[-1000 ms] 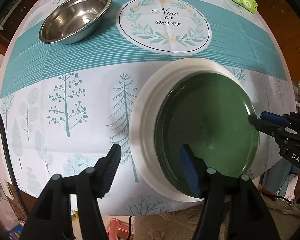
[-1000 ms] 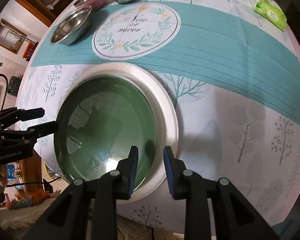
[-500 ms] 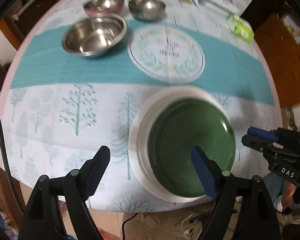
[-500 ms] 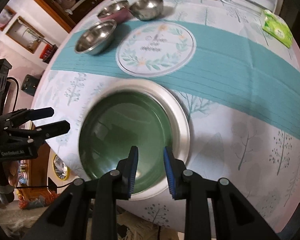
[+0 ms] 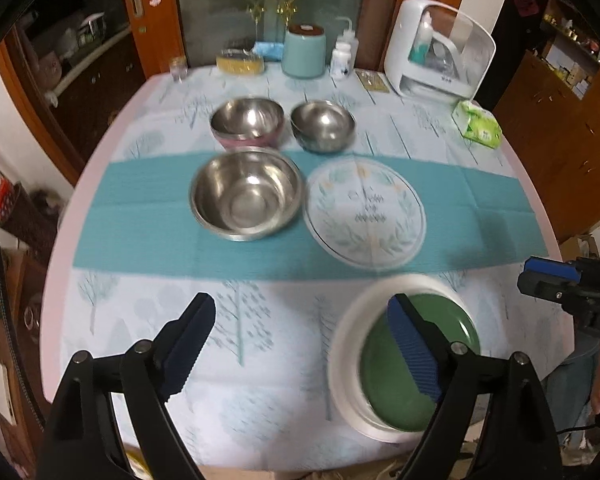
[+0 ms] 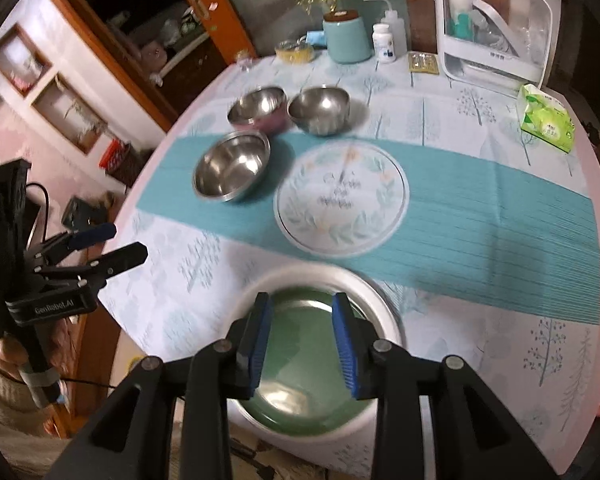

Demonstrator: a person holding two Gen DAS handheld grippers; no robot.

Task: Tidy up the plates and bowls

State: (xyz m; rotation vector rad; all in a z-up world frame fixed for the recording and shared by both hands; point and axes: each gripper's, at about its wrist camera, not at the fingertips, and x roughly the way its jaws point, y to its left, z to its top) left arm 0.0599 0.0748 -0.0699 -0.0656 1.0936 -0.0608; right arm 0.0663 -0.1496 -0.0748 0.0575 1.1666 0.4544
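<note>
Round table [image 5: 140,240] with a tree-print cloth, clutter lining the far edge. Plates are looking done: green plate [image 5: 420,392] is sitting inside the white plate [image 5: 340,360] at the near edge. Bowls are still waiting: big steel bowl [image 5: 246,194] mid-table, pink bowl [image 5: 247,122] and small steel bowl [image 5: 323,125] just behind it, all three separate, none nested. Left gripper [image 5: 300,344] is hanging over the cloth, jaws wide apart, holding nothing. Right gripper [image 6: 302,344] is hovering above the stacked plates, jaws apart, gripping nothing. Probably bowl stacking next.
</note>
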